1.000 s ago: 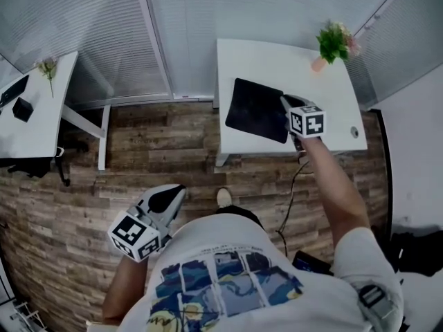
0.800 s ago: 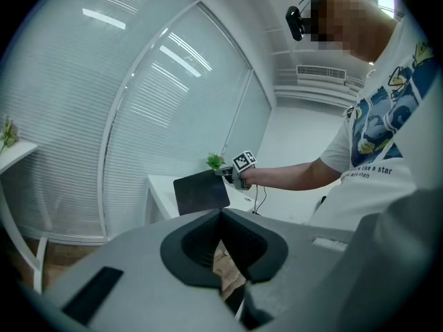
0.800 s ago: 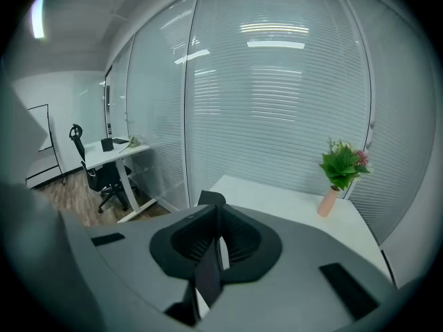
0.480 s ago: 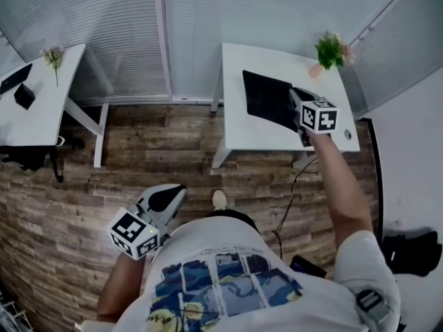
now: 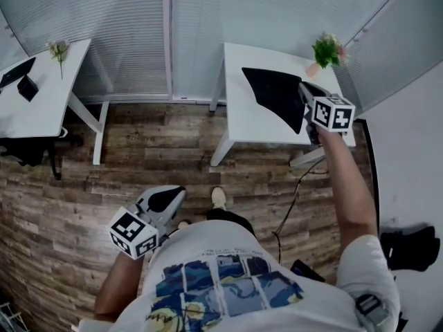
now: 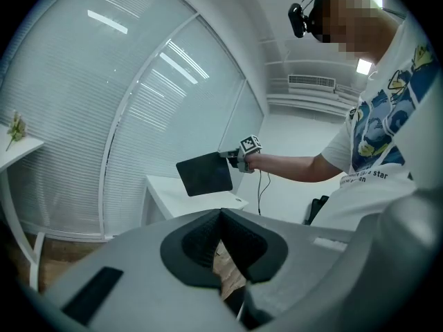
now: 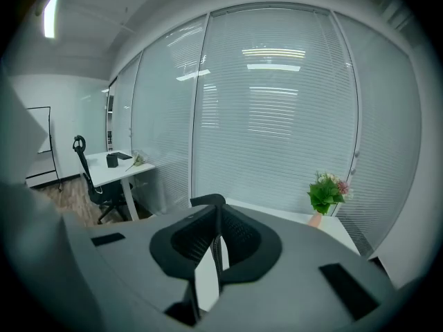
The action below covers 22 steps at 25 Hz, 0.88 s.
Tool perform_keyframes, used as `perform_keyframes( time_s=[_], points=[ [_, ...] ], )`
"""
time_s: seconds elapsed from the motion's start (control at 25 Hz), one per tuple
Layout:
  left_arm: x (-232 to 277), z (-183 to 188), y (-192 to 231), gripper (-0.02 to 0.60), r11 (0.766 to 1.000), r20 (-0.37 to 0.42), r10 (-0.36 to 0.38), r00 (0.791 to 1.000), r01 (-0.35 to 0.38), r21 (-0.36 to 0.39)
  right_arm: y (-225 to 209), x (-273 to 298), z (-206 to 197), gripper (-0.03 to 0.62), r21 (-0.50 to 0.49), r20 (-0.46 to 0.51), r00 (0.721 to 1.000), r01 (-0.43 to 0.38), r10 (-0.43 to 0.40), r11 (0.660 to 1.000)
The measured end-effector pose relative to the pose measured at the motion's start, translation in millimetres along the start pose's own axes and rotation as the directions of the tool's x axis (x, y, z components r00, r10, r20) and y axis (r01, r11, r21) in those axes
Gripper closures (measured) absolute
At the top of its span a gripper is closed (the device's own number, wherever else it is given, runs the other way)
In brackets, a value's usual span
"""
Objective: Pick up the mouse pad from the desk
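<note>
The black mouse pad (image 5: pixel 275 94) hangs tilted in the air above the white desk (image 5: pixel 257 131). My right gripper (image 5: pixel 303 90) is shut on its right edge. In the left gripper view the mouse pad (image 6: pixel 205 173) is a dark square held out by the right gripper (image 6: pixel 235 157), clear of the desk (image 6: pixel 181 194). In the right gripper view the pad (image 7: pixel 208 200) runs edge-on between the pads of the right gripper (image 7: pixel 218 211). My left gripper (image 5: pixel 167 199) stays low by the person's hip. The left gripper (image 6: pixel 221 217) is shut with nothing in it.
A potted plant (image 5: pixel 327 48) stands at the desk's far right corner. A second white desk (image 5: pixel 43 99) with a flower and dark items is at the left, with an office chair (image 7: pixel 86 168) beside it. A cable (image 5: pixel 289 198) hangs below the desk. A black bag (image 5: pixel 410 244) lies on the floor.
The right gripper has risen with the mouse pad, which lay flat on the desk before and now hangs tilted above it. The left gripper keeps its place by the hip.
</note>
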<state>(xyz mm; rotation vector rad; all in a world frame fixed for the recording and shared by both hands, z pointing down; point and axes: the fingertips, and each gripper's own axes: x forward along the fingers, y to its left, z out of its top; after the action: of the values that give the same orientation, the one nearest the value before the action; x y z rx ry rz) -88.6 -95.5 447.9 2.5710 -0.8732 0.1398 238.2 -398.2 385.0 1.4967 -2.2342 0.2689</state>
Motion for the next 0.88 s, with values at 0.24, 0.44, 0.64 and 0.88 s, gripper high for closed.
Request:
perform_keyframes(
  time_s=[0.24, 0.44, 0.64, 0.88],
  points=[
    [-20.9, -13.0, -16.8, 0.58, 0.999, 0.002, -0.039, 0.999, 0.039, 0.015, 41.8, -45.3, 18.9, 0.569, 0.003, 0.037, 0.999, -0.027, 0.027, 1.0],
    [-33.5, -21.6, -27.9, 0.58, 0.998, 0.008, -0.061, 0.998, 0.061, 0.012, 65.7, -77.6, 17.2, 0.569, 0.02, 0.024, 0.999, -0.047, 0.046, 0.999],
    [-47.4, -30.1, -36.5, 0.58, 0.996, 0.006, -0.086, 0.996, 0.086, 0.009, 99.1, -105.7, 23.7, 0.569, 0.024, 0.04, 0.996, -0.075, 0.074, 0.997],
    [-57.8, -39.8, -47.1, 0.58, 0.994, 0.001, -0.109, 0.994, 0.109, 0.012, 131.7, -133.1, 27.6, 0.569, 0.017, 0.062, 0.993, -0.103, 0.101, 0.995]
  ],
)
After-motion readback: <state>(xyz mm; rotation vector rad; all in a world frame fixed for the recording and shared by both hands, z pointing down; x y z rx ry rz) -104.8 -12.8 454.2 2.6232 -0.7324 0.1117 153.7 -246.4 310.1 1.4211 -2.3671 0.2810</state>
